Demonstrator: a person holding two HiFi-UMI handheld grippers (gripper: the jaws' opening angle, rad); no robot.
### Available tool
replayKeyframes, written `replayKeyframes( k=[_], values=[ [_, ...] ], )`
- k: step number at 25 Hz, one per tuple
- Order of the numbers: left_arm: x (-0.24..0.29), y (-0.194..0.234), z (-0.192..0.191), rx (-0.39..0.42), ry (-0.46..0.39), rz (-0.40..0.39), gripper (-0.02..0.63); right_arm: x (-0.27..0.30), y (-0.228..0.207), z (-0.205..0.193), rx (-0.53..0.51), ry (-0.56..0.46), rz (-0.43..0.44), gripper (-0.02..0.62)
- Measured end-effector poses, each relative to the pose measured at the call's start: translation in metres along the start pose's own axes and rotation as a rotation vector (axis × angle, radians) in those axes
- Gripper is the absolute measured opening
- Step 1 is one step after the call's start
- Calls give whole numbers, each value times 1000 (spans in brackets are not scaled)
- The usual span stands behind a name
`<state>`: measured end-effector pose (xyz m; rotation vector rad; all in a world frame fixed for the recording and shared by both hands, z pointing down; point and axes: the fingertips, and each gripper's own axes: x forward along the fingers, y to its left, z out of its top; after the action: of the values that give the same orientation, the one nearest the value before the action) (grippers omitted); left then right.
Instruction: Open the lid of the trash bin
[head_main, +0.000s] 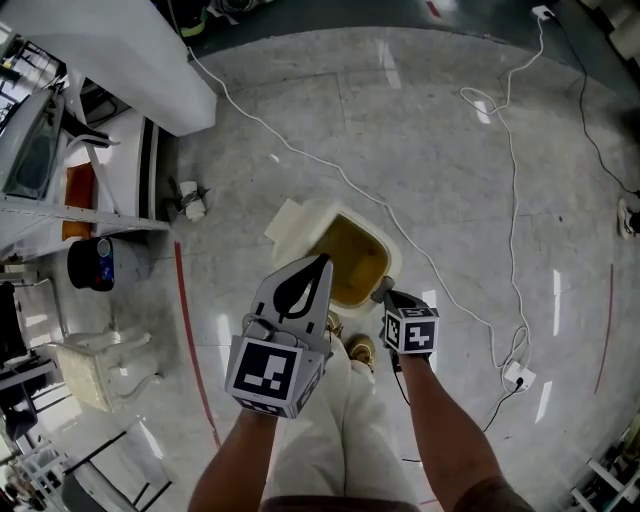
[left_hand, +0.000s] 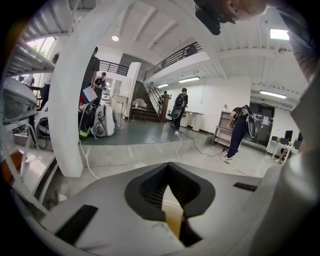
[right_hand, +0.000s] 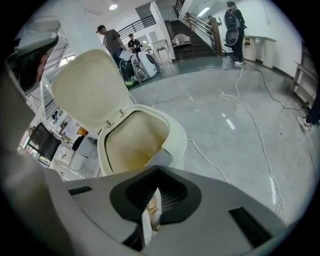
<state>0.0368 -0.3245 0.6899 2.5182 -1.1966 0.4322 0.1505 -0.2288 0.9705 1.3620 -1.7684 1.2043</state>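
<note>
Overhead, on the head view, I saw the trash bin (head_main: 352, 262) standing on the grey floor (head_main: 450, 150) just ahead of the person's feet. Its lid (head_main: 288, 222) was swung back to the left, and the yellowish inside was showing. The left gripper (head_main: 320, 264) overlapped the bin's near-left rim, with its tips drawn to a single point. The right gripper (head_main: 383, 291) sat at the near-right rim, and I could not tell from there whether it touched. A white cable (head_main: 300, 150) ran across the floor past the bin's far-right side to a power strip (head_main: 517, 376).

On the left gripper view, the fingers (left_hand: 150, 186) were together with their tips meeting. Only a thin slit lower down let a cream and yellow strip show through, and nothing was held. Beyond lay a wide hall with a white column (left_hand: 75, 100), a staircase (left_hand: 150, 97) and people (left_hand: 239, 131) standing well off.

On the right gripper view, the fingers (right_hand: 172, 196) were likewise closed tip to tip, gripping nothing. Just beyond them the bin stood open. The lid was upright on its hinge at the far-left side, and the cream interior was stained yellow.
</note>
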Motion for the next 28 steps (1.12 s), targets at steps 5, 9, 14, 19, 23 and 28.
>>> replayKeyframes(
  k=[5,9,14,19,23,28],
  values=[
    [-1,2,4,-3,-7,-1,12,-7,1,10,2,-28,-10,32],
    [0,3,7,-10,-12,1,12,-11,0,18,-1,-40,-15,32],
    [-3,0,25,-1,-6,-10,12,-26,6,45,-25,-67,-5,32],
    [-25,-6,93,28,-54,-8,12,-76,22,127,-67,-163,-7,32],
    [-49,-22,164,54,-105,-17,12,-144,40,218,-92,-298,-1,32],
    [-81,-46,251,99,-183,-37,12,-259,75,347,-160,-543,21,32]
  ],
)
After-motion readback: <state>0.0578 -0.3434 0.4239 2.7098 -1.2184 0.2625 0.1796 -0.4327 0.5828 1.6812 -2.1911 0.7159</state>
